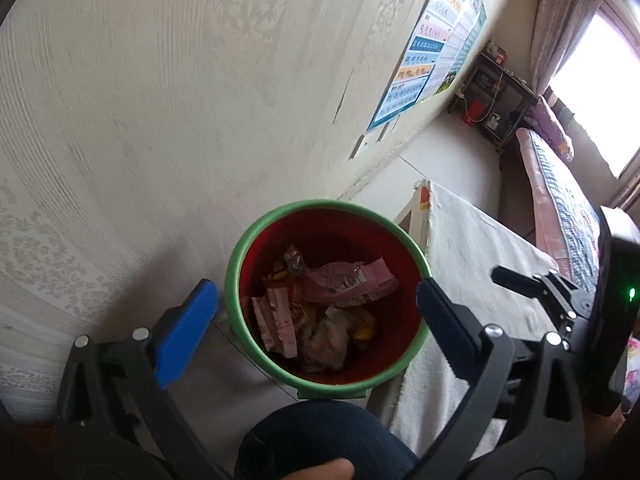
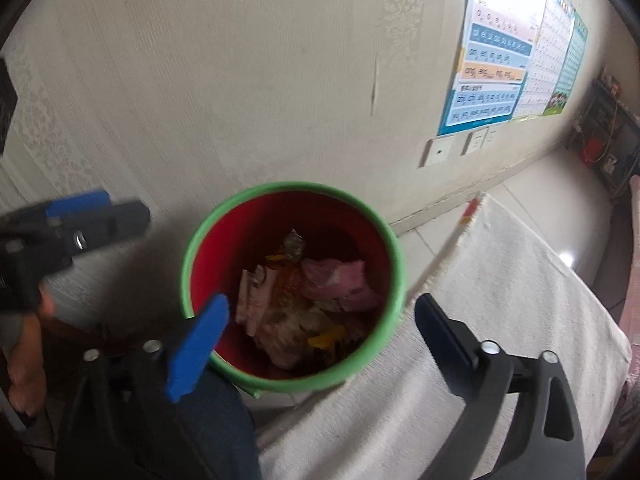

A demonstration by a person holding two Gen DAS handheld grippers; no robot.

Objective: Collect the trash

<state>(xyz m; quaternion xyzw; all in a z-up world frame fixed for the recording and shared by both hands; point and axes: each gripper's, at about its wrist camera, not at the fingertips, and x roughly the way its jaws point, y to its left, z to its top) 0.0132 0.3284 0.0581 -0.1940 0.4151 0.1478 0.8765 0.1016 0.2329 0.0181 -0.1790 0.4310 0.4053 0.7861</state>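
A cream wall (image 1: 168,92) with a faint damask pattern fills the background of both views, pale floor tiles (image 1: 452,152) meeting it at the base. Against that wall stands the trash bin (image 1: 236,264), a round bucket with a green rim and a red inside, upright and open at the top. In it lies a loose heap of trash: a crumpled pink wrapper (image 1: 348,280) uppermost, a pale pink-and-white packet (image 1: 276,320) leaning on the near side, a scrap of clear dark foil (image 1: 294,260) towards the far wall of the bucket, and bits of yellow and orange packaging (image 2: 324,338) lower down (the right wrist view is blurred, so the finer pieces cannot be told apart).

The left gripper (image 1: 320,312) hangs over the bin with its jaws spread wide, the blue pad outside the rim on the wall side and the dark pad at the opposite rim; nothing is between them. The right gripper (image 2: 320,320) is likewise over the bin, jaws wide and empty, its blue pad over the near rim.

Just beside the bin, away from the wall, is a surface draped in an off-white cloth (image 2: 500,300). A knee in dark blue trousers (image 1: 320,436) shows below the bin. Further along the wall hang coloured charts (image 2: 496,68) above white wall sockets (image 2: 460,148), and a dark shelf unit (image 1: 496,100) stands in the far corner by a bed (image 1: 560,192) and a bright window (image 1: 600,80).
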